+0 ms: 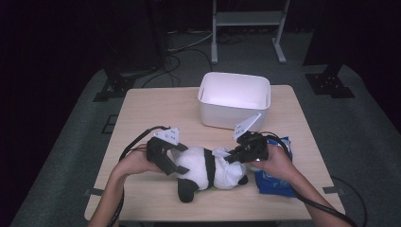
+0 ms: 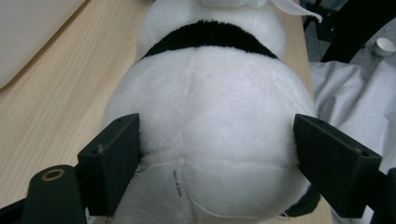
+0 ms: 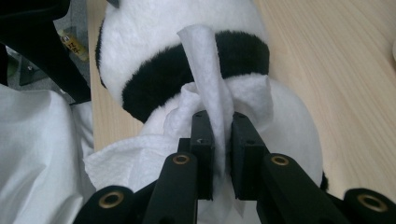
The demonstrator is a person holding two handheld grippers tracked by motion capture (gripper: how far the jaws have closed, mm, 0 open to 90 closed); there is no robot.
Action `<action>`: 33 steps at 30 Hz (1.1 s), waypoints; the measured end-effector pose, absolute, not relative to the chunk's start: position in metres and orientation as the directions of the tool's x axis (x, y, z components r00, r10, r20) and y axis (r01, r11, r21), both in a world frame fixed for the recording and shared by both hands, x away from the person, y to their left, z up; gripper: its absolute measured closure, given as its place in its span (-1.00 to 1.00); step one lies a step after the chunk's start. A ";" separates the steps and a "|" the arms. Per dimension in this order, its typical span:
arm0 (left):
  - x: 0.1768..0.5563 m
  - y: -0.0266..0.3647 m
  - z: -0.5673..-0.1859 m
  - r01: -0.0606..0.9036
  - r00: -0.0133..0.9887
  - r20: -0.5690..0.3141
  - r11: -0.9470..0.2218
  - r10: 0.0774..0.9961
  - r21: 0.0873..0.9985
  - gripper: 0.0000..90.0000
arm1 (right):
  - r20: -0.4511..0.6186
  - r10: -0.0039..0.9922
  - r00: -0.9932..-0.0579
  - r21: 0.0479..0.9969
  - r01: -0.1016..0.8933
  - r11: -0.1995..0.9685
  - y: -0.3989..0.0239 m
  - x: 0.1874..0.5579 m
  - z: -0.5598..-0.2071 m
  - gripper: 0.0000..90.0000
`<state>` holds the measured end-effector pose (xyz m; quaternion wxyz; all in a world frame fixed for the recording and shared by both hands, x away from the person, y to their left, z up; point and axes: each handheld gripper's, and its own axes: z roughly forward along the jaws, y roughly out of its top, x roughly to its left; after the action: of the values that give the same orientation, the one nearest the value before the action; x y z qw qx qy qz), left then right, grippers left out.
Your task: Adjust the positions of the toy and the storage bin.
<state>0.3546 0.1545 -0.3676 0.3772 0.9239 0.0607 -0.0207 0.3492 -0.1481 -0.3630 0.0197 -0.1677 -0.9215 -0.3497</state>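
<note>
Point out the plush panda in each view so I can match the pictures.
High view: the plush panda lies low and centre on the table, between both tools.
Left gripper view: its white rear sits mid-picture, between the two jaws.
Right gripper view: its body stands top centre, behind the white wipe.
Shared landmark: the panda's black band.

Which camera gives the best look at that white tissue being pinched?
The right gripper view: the white tissue stands clamped between the jaws, against the panda. In the high view it is a small white patch; the left gripper view shows its tip.
</note>
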 end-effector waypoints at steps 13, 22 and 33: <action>0.352 0.160 -0.367 0.157 0.988 -0.097 -0.728 0.124 0.668 -0.64 | 0.173 0.294 -0.940 0.643 0.334 0.689 -0.155 0.340 -0.367 0.79; 0.353 0.161 -0.373 0.150 0.989 -0.097 -0.722 0.115 0.675 -0.60 | 0.159 0.298 -0.941 0.638 0.328 0.696 -0.155 0.334 -0.364 0.78; 0.351 0.156 -0.373 0.130 0.991 -0.075 -0.728 0.107 0.673 -0.57 | 0.100 0.207 -0.973 0.635 0.222 0.740 -0.093 0.338 -0.350 0.78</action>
<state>0.3506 0.1559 -0.3733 0.3630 0.9295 0.0637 -0.0155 0.3377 -0.0934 -0.3499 0.0114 -0.1150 -0.9327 -0.3417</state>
